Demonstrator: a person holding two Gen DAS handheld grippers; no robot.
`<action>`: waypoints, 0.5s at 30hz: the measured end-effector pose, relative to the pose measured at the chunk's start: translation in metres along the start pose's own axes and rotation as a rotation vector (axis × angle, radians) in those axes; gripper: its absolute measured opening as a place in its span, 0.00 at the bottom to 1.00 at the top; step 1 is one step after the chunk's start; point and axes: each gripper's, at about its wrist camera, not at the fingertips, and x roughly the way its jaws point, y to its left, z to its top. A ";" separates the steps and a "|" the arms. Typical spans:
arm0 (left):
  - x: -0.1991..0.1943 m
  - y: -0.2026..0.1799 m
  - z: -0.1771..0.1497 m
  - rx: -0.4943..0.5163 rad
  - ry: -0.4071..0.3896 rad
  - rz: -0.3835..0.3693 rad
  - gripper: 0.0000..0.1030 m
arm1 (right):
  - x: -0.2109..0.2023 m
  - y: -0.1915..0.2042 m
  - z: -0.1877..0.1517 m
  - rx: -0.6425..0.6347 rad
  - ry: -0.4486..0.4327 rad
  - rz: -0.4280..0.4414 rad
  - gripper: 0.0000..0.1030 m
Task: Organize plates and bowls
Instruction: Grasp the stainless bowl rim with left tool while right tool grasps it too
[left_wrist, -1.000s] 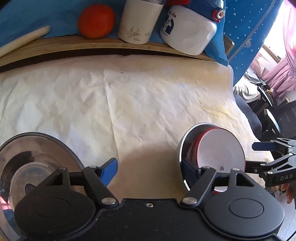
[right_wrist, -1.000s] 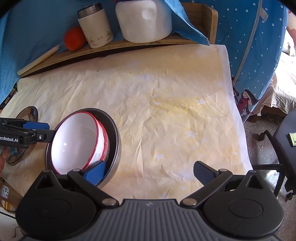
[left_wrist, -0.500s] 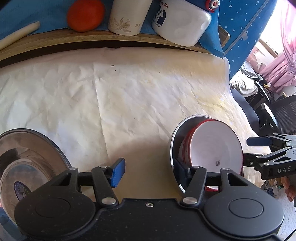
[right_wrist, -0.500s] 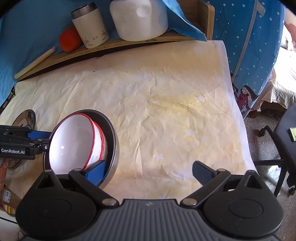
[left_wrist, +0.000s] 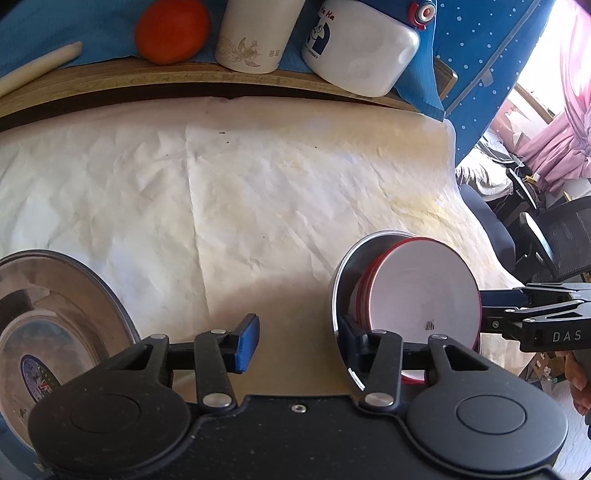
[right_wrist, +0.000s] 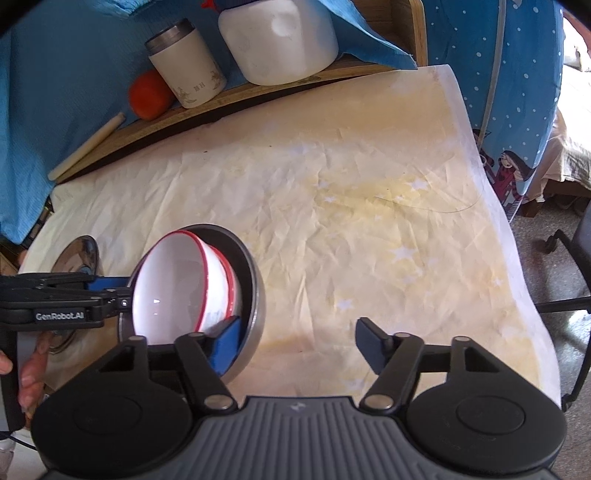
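A stack of white bowls with red rims (left_wrist: 424, 291) (right_wrist: 173, 291) sits tilted inside a grey metal bowl (left_wrist: 345, 273) (right_wrist: 255, 291). The stack is held between the two grippers, above the paper-covered table (left_wrist: 258, 192) (right_wrist: 369, 221). My left gripper (left_wrist: 299, 338) is open; its right finger touches the grey bowl's rim. My right gripper (right_wrist: 299, 341) is open; its left finger presses the stack from the other side. A shiny steel bowl (left_wrist: 55, 314) (right_wrist: 75, 254) lies at the left, beside the left gripper.
A wooden shelf (left_wrist: 184, 79) (right_wrist: 229, 99) at the back holds an orange fruit (left_wrist: 171, 29) (right_wrist: 149, 94), a white canister (left_wrist: 255, 33) (right_wrist: 186, 70), a white jug (left_wrist: 362, 48) (right_wrist: 277, 40) and a pale stick (left_wrist: 37, 68) (right_wrist: 86, 146). Office chairs (left_wrist: 546, 236) stand right of the table.
Both grippers have moved forward with the bowl stack pinched between them. The stack has tilted more upright and sits a little further over the table.
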 end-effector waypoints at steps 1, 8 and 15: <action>0.000 0.000 0.000 -0.002 -0.001 -0.001 0.48 | 0.000 0.000 0.000 0.001 -0.001 0.003 0.64; -0.001 -0.003 -0.004 -0.018 -0.028 -0.004 0.41 | -0.005 0.006 0.000 0.005 -0.011 0.032 0.43; -0.005 -0.007 -0.010 -0.040 -0.044 -0.018 0.28 | -0.006 0.003 -0.004 0.090 -0.001 0.045 0.43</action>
